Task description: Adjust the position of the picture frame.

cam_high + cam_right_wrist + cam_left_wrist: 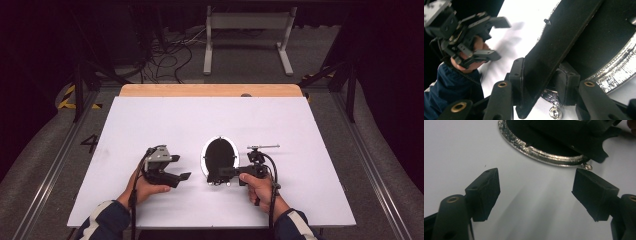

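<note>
An oval picture frame [220, 156] with a silver rim [544, 157] lies face down on the white board, its black back up. A black stand flap [564, 32] rises from that back. My right gripper [541, 77] is shut on the flap's lower end, one pad on each side, and it reaches in from the frame's right near edge [224, 172]. My left gripper [536, 177] is open with nothing between its jaws, a short way to the left of the frame [181, 169], pointing toward it. The right gripper view shows the left gripper [499, 39] over bare board.
The white board [150, 125] covers the table, with a wooden strip [210, 90] along its far edge. A small metal hanger ring [555, 112] sticks out from the frame's rim by my right jaws. Cables and a white stand [247, 30] lie on the floor beyond.
</note>
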The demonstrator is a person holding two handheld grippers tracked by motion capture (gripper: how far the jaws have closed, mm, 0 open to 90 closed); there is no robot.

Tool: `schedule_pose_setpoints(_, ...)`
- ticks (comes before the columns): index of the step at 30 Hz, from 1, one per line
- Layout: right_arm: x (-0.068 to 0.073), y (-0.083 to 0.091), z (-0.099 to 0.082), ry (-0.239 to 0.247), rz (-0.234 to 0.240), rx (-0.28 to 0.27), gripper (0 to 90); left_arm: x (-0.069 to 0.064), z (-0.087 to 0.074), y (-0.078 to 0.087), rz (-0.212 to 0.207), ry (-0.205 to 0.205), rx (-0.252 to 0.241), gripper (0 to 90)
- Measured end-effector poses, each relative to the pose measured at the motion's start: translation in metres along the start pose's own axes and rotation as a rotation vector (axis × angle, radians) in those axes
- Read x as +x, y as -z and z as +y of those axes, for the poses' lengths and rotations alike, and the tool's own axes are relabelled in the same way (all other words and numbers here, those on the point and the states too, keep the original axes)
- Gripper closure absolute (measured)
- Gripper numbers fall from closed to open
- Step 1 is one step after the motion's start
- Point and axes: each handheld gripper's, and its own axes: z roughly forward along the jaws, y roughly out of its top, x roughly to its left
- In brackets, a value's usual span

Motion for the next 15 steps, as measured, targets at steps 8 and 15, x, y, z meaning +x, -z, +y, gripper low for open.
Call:
schedule_pose_setpoints(8, 0.007, 0.002, -0.002, 0.17, -0.007, 0.0, 65.6, 0.01, 0.013, -0.03, -0.051, 0.051, 0.011, 18.2)
schedule_pose_setpoints(15, 0.013, 0.003, -0.005, 0.288, -0.018, -0.014, 66.0, 0.009, 0.021, -0.037, -0.109, 0.084, -0.015, 23.6)
